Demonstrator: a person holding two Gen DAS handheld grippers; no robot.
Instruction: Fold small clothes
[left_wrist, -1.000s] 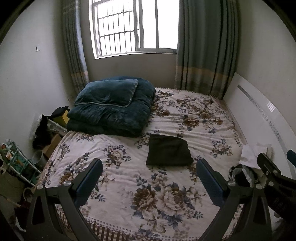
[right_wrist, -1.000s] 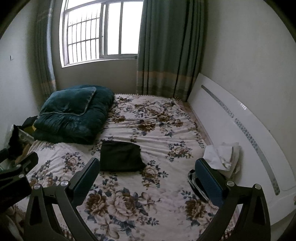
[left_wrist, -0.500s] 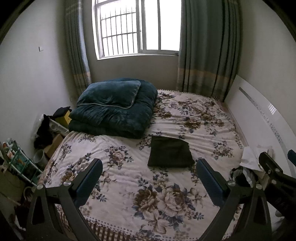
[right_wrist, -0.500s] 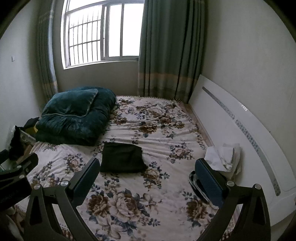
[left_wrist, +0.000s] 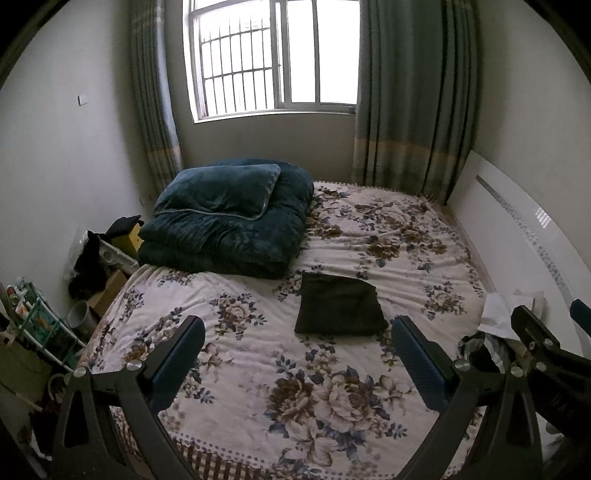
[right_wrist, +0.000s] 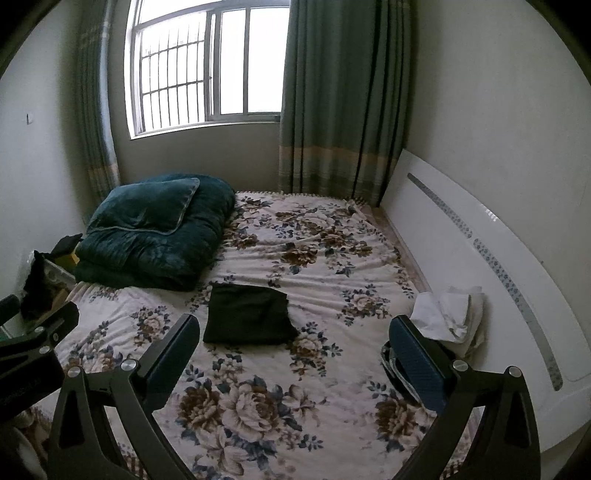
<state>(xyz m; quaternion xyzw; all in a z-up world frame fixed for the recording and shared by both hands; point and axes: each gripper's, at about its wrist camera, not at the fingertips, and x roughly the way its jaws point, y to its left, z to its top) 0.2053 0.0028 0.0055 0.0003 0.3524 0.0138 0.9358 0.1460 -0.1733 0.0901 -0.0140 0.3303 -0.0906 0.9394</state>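
Dark cloth (left_wrist: 340, 308), already folded to a neat rectangle, lies flat on the floral bed (left_wrist: 258, 369) while both tools hang above the near edge, holding nothing. The left gripper (left_wrist: 297, 354) has its jaws wide apart, and the cloth sits at about 12 o'clock just beyond the tips. The right gripper (right_wrist: 293, 352) is spread just as wide, with the same cloth (right_wrist: 249, 314) at roughly 11 o'clock, nearer its left finger. A loose heap of pale and dark clothes (right_wrist: 448, 314) waits at 2 o'clock by the white headboard (right_wrist: 480, 258). The likely trouble: a reach toward that heap could drag a finger across the finished piece and undo its fold, or a pinch could gather several garments at once, since the pile is tangled.
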